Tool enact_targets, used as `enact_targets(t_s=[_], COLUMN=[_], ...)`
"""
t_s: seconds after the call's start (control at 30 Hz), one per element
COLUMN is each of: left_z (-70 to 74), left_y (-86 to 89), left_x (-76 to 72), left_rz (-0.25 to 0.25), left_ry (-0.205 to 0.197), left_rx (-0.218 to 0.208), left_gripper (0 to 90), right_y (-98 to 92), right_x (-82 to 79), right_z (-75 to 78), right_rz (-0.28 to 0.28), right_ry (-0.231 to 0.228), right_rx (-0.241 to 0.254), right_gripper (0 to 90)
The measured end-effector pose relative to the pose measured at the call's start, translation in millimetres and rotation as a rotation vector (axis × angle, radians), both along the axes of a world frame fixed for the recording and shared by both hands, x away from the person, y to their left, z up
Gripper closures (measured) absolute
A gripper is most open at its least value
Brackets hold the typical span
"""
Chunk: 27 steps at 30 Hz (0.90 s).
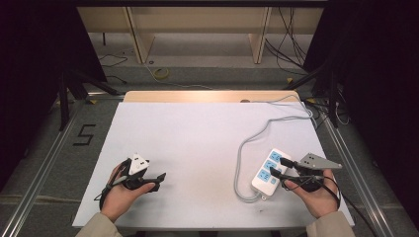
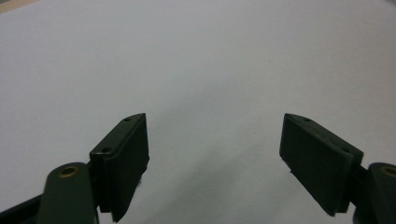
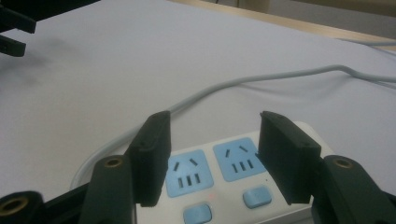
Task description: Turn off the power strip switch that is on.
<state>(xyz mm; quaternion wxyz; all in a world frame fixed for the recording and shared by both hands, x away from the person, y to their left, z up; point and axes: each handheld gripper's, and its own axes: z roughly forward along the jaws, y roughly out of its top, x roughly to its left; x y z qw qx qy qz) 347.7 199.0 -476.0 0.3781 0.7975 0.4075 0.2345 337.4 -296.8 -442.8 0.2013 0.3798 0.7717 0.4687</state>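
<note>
At the lower right of the high view, my right gripper (image 1: 280, 167) hangs spread wide over the white power strip (image 1: 269, 171), jaws on either side of its blue sockets (image 3: 212, 165), gripping nothing. Its grey cord (image 1: 240, 158) loops away up the white desk (image 1: 197, 143). At lower left, my left gripper (image 2: 215, 158) gapes wide over bare desk, empty between the jaws.

Bare white table cover (image 1: 197, 148) lies open mid-table; the power strip (image 1: 269, 171) and its cable (image 1: 240, 158) crowd the right.

White power strip (image 1: 269, 171), blue sockets; grey cord (image 1: 249, 140); black jaws
</note>
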Motion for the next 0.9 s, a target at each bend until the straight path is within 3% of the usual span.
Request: enact_targets(t_s=[0.17,0.5,0.53,0.57,0.63,0.67,0.9], left_z=[0.1,-0.7,-0.7,-0.7,-0.9,-0.9,-1.1], left_y=[1.1,1.7,1.9,1.9,2.2,2.2,2.5], left_x=[-0.3,0.3,0.4,0.4,0.9,0.9,0.9], left_rz=[0.003,0.006,0.007,0.007,0.008,0.008,0.009], left_ry=[0.000,0.002,0.002,0.002,0.002,0.002,0.000], left_rx=[0.001,0.000,0.000,0.000,0.001,0.001,0.004], left_gripper=[23.7,23.8,23.8,23.9,23.9,24.0,24.1], right_y=[0.2,-0.6,-1.2,-1.2,-2.5,-2.8,-6.9], right_x=[0.8,5.3,6.5,6.5,7.9,8.2,13.0], right_z=[6.2,17.2,18.8,18.8,21.7,22.7,31.9], right_rz=[-0.011,-0.038,-0.044,-0.044,-0.063,-0.069,-0.110], right_ry=[-0.008,-0.012,-0.018,-0.018,-0.015,-0.013,-0.011], right_rx=[-0.011,-0.034,-0.040,-0.040,-0.055,-0.059,-0.074], right_gripper=[48.8,67.3,76.1,76.1,88.1,90.0,90.0])
